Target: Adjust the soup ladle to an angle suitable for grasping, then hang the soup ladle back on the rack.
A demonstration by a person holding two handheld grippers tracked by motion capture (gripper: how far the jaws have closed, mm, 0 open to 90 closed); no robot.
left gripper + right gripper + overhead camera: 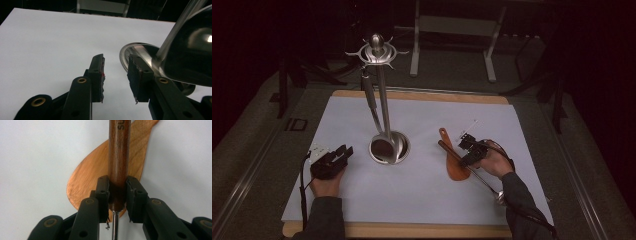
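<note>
Lying on the white mat (pixel 422 200), right of the steel rack (pixel 382 100) with its hanging ladle (pixel 382 147): wooden spatula (pixel 457 167). Crossing above it, dark-handled utensil (pixel 119 157), pinched at the handle's end between right gripper (pixel 117 195) pads. Left gripper (pixel 115 75) parted, empty, beside rack base. Utensil's head hidden under the right sleeve; bare mat between the hands.

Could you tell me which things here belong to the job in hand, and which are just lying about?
In the job:
- wooden-handled utensil, clamped in the right hand-held gripper
- utensil stand, with a ladle hanging on it

Lying about:
- wooden spatula, flat under the held utensil
- left hand-held gripper, open and idle by the stand's base
</note>
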